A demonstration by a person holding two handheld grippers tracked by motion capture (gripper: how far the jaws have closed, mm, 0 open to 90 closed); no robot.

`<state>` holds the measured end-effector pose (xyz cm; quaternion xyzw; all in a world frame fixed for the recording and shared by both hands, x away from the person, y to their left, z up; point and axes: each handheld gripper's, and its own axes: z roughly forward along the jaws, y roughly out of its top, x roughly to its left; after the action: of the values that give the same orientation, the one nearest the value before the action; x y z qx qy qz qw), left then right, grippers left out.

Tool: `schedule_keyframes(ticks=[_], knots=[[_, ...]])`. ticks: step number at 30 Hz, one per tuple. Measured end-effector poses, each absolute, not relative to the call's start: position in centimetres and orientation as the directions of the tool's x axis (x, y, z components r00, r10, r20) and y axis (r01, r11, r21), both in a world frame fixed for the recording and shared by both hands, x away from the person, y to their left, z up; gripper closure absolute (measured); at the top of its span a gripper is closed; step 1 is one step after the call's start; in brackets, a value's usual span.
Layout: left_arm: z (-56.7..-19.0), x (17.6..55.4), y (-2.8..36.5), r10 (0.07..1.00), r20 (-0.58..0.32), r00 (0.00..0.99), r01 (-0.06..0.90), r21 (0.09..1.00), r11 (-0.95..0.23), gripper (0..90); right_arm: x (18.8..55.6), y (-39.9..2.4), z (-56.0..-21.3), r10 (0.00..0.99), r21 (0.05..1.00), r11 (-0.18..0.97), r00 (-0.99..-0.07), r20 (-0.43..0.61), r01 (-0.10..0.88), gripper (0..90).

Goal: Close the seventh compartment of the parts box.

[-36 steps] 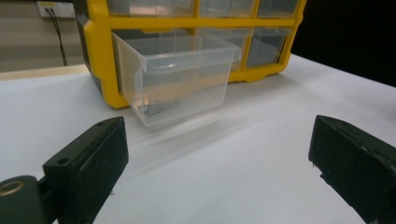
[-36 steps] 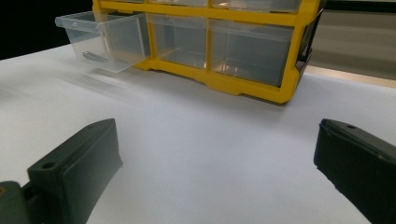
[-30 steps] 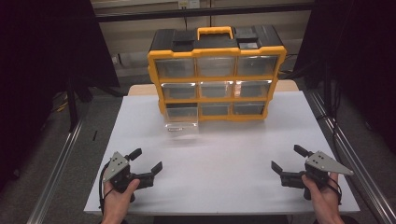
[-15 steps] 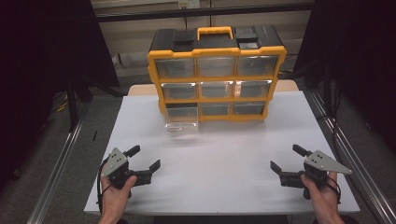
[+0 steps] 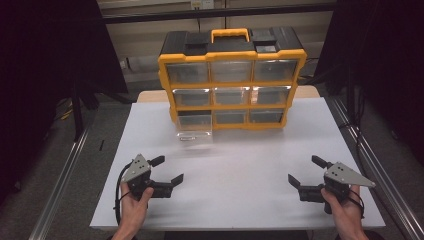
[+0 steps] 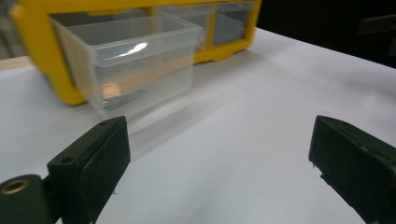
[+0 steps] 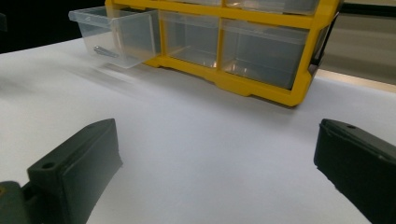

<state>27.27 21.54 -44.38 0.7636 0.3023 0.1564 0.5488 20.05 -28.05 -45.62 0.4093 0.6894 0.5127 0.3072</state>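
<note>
A yellow and black drawer cabinet (image 5: 231,75) with clear drawers stands at the back of the white table (image 5: 240,160). Its bottom-left clear drawer (image 5: 195,131) (image 6: 135,60) (image 7: 114,37) is pulled out, and a small metal piece lies inside it. My left gripper (image 5: 167,170) rests open near the front left of the table, held by a hand, pointing toward that drawer. My right gripper (image 5: 307,172) is open near the front right, held by the other hand. Both pairs of jaws hold nothing.
The cabinet has a yellow carry handle (image 5: 230,34) on top. Metal rails (image 5: 60,190) run along both sides of the table, with dark curtains beyond. White tabletop stretches between the grippers and the cabinet.
My left gripper has shifted slightly to the right and forward. The right gripper has barely moved.
</note>
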Motion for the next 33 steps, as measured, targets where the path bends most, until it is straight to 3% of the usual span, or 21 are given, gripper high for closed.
schedule_keyframes(ticks=[9,11,16,19,28,33], knots=[[-44.3,27.8,19.2,0.583,-0.046,0.811,0.262,0.92,-0.292,5.8,20.2,-28.0,-45.7,0.881,0.957,0.138,-0.472,0.0,0.257,0.1],[-44.1,28.1,18.8,0.529,-0.058,0.847,0.248,0.922,-0.297,5.7,20.3,-27.9,-45.7,0.88,0.956,0.143,-0.475,-0.005,0.255,0.1],[-43.9,28.2,18.3,0.559,-0.048,0.828,0.249,0.924,-0.289,5.8,20.2,-27.9,-45.7,0.878,0.957,0.145,-0.479,-0.006,0.253,0.1],[-43.7,28.9,18.1,0.531,-0.078,0.844,0.255,0.929,-0.269,5.9,20.3,-28.0,-45.7,0.882,0.956,0.14,-0.47,-0.004,0.256,0.0],[-43.1,30.8,17.3,0.512,0.003,0.859,0.195,0.923,-0.332,5.9,20.6,-27.8,-45.8,0.876,0.954,0.15,-0.482,-0.007,0.258,0.1],[-42.7,31.8,16.8,0.49,-0.025,0.871,0.192,0.936,-0.294,10.1,20.8,-27.8,-45.8,0.876,0.954,0.149,-0.483,-0.005,0.261,0.1]])
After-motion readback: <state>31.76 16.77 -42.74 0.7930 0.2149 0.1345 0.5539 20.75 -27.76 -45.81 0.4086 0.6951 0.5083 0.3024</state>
